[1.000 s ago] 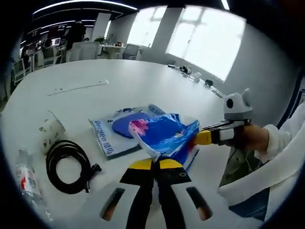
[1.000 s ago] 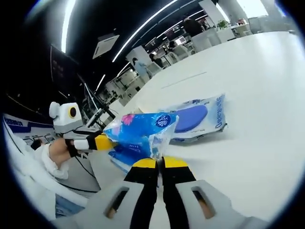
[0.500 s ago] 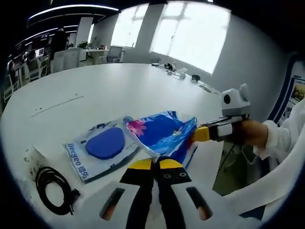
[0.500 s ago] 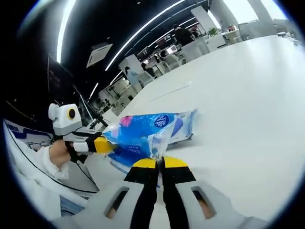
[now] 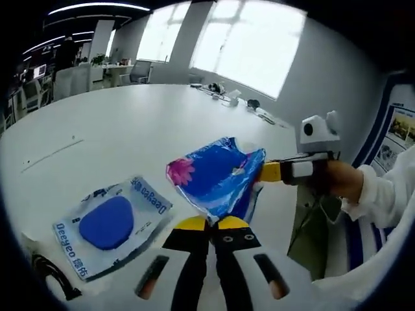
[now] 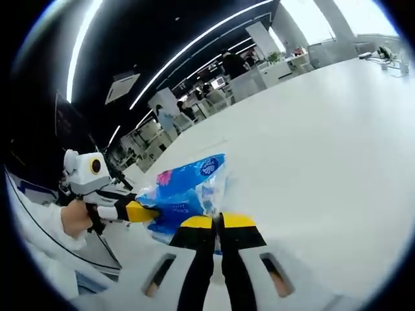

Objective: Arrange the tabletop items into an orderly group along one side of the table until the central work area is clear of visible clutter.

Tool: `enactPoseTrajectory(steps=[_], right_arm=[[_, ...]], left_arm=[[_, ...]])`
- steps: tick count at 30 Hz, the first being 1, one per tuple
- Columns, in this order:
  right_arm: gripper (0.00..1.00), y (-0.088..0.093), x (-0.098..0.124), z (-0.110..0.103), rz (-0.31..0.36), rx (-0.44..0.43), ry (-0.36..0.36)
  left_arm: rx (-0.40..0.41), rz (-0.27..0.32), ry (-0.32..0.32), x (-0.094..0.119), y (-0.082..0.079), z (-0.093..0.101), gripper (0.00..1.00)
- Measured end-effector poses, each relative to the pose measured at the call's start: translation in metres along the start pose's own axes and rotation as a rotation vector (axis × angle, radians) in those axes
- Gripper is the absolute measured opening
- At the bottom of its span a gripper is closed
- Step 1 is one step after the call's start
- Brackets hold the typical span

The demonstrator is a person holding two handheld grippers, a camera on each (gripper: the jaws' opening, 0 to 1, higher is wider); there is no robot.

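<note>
A blue plastic packet [image 5: 217, 178] with a pink flower print hangs above the white table [image 5: 117, 129], held at both ends. My left gripper [image 5: 209, 223] is shut on its near edge. My right gripper [image 5: 267, 172] comes in from the right in the left gripper view, shut on the packet's far corner. In the right gripper view the same blue packet [image 6: 188, 191] lies between my right gripper [image 6: 217, 221], shut on it, and the left gripper [image 6: 146, 212] at the left. A clear bag holding a blue oval pad [image 5: 107, 223] lies flat on the table at lower left.
A black coiled cable [image 5: 48, 275] shows at the lower left edge. Small items [image 5: 224, 97] sit at the table's far end by the windows. A person's white sleeve [image 5: 389, 194] is at the right. Chairs and desks [image 6: 259, 71] stand beyond the table.
Both grippers have carried the blue packet to the right, away from the bag with the blue pad. The cable and bottle have slid toward or out of the left edge as the camera moved.
</note>
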State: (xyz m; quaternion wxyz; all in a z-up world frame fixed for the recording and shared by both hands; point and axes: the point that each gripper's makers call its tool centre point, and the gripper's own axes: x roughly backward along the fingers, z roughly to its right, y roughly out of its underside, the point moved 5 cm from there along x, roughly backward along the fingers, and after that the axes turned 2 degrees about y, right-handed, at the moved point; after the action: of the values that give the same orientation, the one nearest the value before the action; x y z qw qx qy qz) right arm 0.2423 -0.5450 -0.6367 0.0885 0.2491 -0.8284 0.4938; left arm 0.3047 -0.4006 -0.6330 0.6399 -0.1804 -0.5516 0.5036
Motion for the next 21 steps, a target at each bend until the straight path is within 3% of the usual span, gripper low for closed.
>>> enactPoseTrajectory(steps=[5,8,10,18,21], right_arm=[[0.0,-0.016,0.001,0.018,0.019,0.009,0.027],[0.0,-0.024,-0.001,0.029,0.028,0.01,0.029],[0.0,-0.03,-0.002,0.036,0.025,0.014,0.042],[0.0,-0.048,-0.013,0.053,0.012,0.017,0.05],[0.0,-0.049,-0.022,0.056,-0.016,0.061,0.053]], left_arm=[[0.015,0.003,0.005,-0.019,-0.016,-0.003,0.0],[-0.013,-0.011,-0.002,-0.027,-0.027,-0.004,0.0],[-0.08,-0.038,-0.004,-0.035,-0.034,-0.002,0.0],[-0.086,-0.065,0.004,-0.052,-0.044,-0.013,0.0],[-0.128,-0.099,-0.01,-0.056,-0.044,-0.02,0.0]])
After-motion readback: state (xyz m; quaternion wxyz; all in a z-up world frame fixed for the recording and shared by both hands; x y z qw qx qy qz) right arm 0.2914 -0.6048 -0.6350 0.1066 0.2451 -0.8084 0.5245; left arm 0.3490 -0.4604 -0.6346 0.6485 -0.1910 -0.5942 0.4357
